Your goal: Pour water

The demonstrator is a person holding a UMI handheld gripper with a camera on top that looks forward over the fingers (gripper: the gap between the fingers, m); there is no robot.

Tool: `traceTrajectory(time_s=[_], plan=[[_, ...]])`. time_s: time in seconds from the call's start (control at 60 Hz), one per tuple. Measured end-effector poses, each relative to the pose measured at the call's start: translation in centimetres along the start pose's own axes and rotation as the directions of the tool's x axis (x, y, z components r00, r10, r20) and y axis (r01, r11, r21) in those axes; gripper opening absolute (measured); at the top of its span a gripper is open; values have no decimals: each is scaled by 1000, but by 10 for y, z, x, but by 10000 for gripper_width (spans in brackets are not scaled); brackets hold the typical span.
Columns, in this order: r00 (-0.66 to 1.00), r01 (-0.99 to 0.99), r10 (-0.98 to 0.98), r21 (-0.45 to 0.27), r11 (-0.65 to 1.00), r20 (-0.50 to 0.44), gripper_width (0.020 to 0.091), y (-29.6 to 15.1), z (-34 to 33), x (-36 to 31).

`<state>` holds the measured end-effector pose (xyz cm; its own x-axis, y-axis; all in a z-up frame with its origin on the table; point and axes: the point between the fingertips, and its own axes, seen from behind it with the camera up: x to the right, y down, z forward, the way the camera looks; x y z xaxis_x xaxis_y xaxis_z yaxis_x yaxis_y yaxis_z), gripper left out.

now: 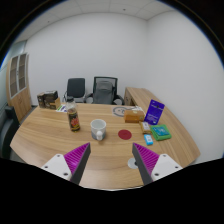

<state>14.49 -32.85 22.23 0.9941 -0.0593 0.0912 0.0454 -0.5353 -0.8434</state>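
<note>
A white cup (98, 128) stands on the wooden table (50, 140), beyond my fingers and slightly left of the middle between them. Left of the cup stands a dark can (74, 120) with a red and yellow label. A red round coaster (124, 133) lies to the right of the cup. My gripper (112, 158) is open, with the magenta pads (77, 156) wide apart and only bare table between them.
A purple box (155, 111) stands at the right, with a green flat box (160, 133) before it. A plate (133, 115) lies behind the coaster. Boxes (47, 99) sit at the far left. Two office chairs (92, 91) stand behind the table.
</note>
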Motion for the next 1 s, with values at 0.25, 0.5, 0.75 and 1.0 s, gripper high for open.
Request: traceTrajectory(time_s=[0.25, 0.5, 0.75, 1.0], plan=[[999, 18, -18, -27, 999, 26, 861, 7, 34, -69], [999, -20, 18, 38, 999, 50, 862, -9, 119, -174], [996, -88, 86, 105, 991, 24, 861, -47, 248, -237], [998, -50, 59, 200, 979, -36, 659, -70, 331, -242]])
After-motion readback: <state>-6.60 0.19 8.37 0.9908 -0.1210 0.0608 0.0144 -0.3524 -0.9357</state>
